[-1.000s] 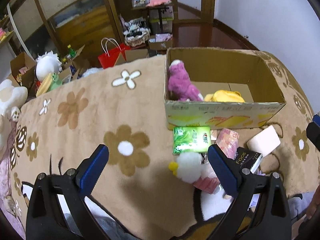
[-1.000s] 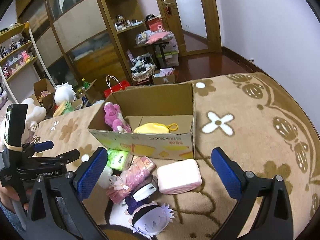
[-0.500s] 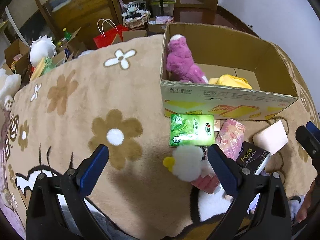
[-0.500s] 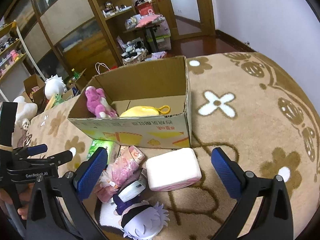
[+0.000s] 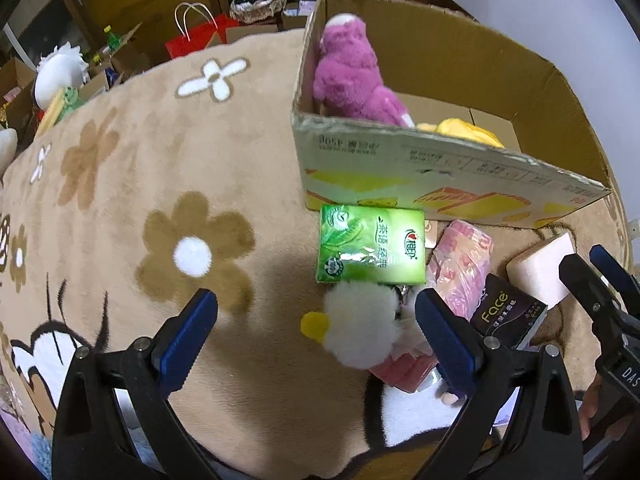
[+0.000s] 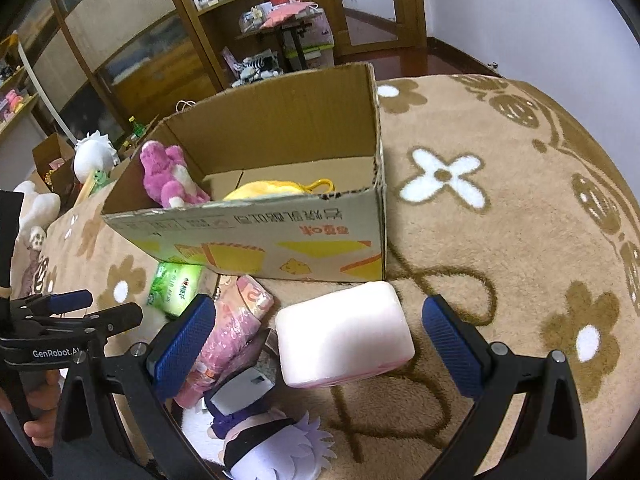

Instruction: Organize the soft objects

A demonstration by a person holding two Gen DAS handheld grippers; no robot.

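A cardboard box [image 5: 440,184] [image 6: 280,236] stands on the flowered blanket and holds a purple plush [image 5: 352,76] [image 6: 168,178] and a yellow plush [image 5: 468,132] [image 6: 268,190]. In front of it lie a green tissue pack [image 5: 372,250] [image 6: 174,286], a white fluffy chick [image 5: 360,328], a pink packet [image 5: 460,268] [image 6: 232,336], a black "Face" pack [image 5: 504,316], a white-pink block [image 6: 344,340] [image 5: 540,268] and a white-haired doll [image 6: 272,444]. My left gripper [image 5: 316,328] is open, low over the chick. My right gripper [image 6: 320,340] is open around the block.
The brown flowered blanket [image 5: 160,184] covers the surface. Beyond its far edge are a red bag [image 5: 196,36], cartons, a white plush [image 5: 60,76] and wooden shelves [image 6: 208,12]. The blanket stretches bare to the right of the box [image 6: 500,200].
Both grippers have moved forward and lower toward the pile in front of the box. The block now lies between the right gripper's fingers. Both stayed open.
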